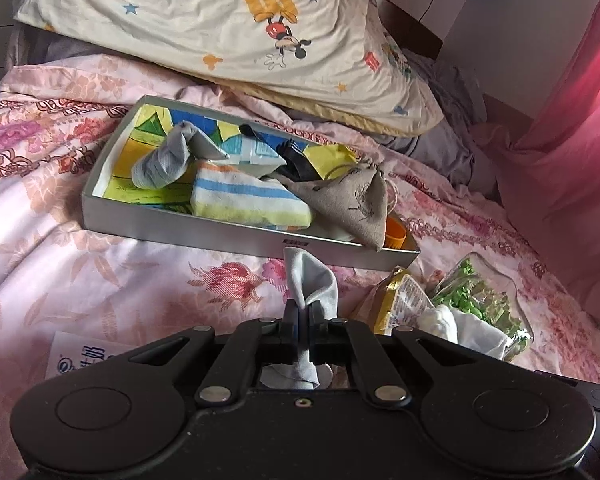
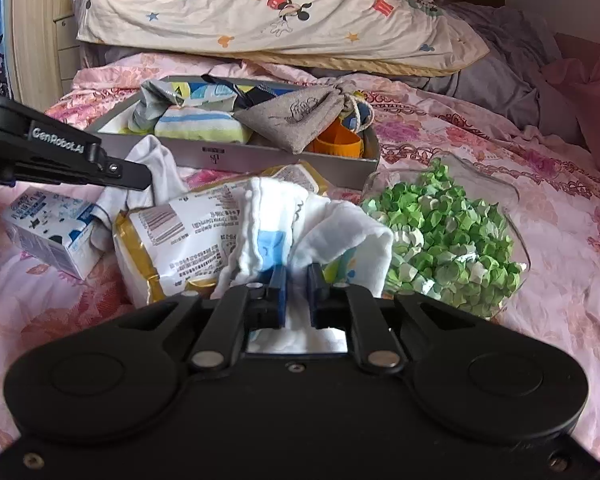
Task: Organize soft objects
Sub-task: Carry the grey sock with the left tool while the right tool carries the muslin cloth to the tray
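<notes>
My left gripper (image 1: 303,310) is shut on a pale grey sock (image 1: 310,280) and holds it up just in front of the grey box (image 1: 220,236). The box holds a grey sock (image 1: 164,164), a folded striped towel (image 1: 240,196), a grey drawstring pouch (image 1: 352,204), dark socks and an orange cup (image 1: 396,234). My right gripper (image 2: 296,276) is shut on a white cloth with blue print (image 2: 300,224), lifted over a yellow-edged snack bag (image 2: 180,236). The left gripper's arm (image 2: 60,160) shows at the left of the right wrist view, with the sock (image 2: 152,176) hanging from it.
A glass bowl of green paper stars (image 2: 452,236) sits right of the snack bag. A small milk carton (image 2: 48,232) lies at the left on the pink floral bedspread (image 1: 60,240). A cartoon-print pillow (image 1: 228,20) lies behind the box. A pink curtain (image 1: 580,120) hangs at the right.
</notes>
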Demonstrator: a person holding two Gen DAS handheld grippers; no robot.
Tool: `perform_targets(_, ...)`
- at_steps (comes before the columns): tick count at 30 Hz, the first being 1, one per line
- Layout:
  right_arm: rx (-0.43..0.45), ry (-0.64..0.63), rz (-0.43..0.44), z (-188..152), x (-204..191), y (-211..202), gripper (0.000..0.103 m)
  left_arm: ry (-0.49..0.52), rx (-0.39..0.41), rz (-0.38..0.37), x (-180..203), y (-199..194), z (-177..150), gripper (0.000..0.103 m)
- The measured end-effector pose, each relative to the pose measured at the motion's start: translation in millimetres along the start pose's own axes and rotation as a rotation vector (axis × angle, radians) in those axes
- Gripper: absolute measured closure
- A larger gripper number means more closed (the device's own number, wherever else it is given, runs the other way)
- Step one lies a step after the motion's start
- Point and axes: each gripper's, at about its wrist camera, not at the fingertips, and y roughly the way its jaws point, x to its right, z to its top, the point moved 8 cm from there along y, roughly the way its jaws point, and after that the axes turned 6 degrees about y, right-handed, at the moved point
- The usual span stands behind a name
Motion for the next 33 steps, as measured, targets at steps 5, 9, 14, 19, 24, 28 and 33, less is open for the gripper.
perform_targets(5, 0.027, -0.017, 0.008, 3.7, -3.0, -6.1, 0.099, 0.004, 0.029, -0.002, 0.7, -9.5, 3.0, 0.100)
perform_targets(9, 0.057, -0.025, 0.014, 9.8, -5.1, -11.8, 0.099, 0.005, 0.050, -0.008, 1.6, -14.0, 7.1, 0.100)
perform_targets(14, 0.114, -0.031, 0.022, 21.5, -6.3, -23.5, 0.099, 0.006, 0.069, -0.018, 2.6, -18.2, 13.6, 0.100)
perform_targets(19, 0.178, -0.034, 0.042, 40.1, -6.3, -39.2, 0.099, 0.023, 0.114, -0.019, 0.7, -22.1, 29.4, 0.100)
perform_targets(24, 0.254, -0.067, 0.066, 71.4, -9.4, -50.3, 0.099, 0.051, 0.189, 0.017, -15.7, -30.1, 60.5, 0.100)
perform_targets(28, 0.308, -0.075, 0.101, 106.0, -16.3, -42.9, 0.099, 0.048, 0.253, 0.066, -38.4, -32.0, 91.5, 0.100)
perform_targets(33, 0.344, -0.100, 0.160, 146.6, -33.6, -20.2, 0.099, 0.015, 0.303, 0.111, -66.0, -27.0, 116.8, 0.100)
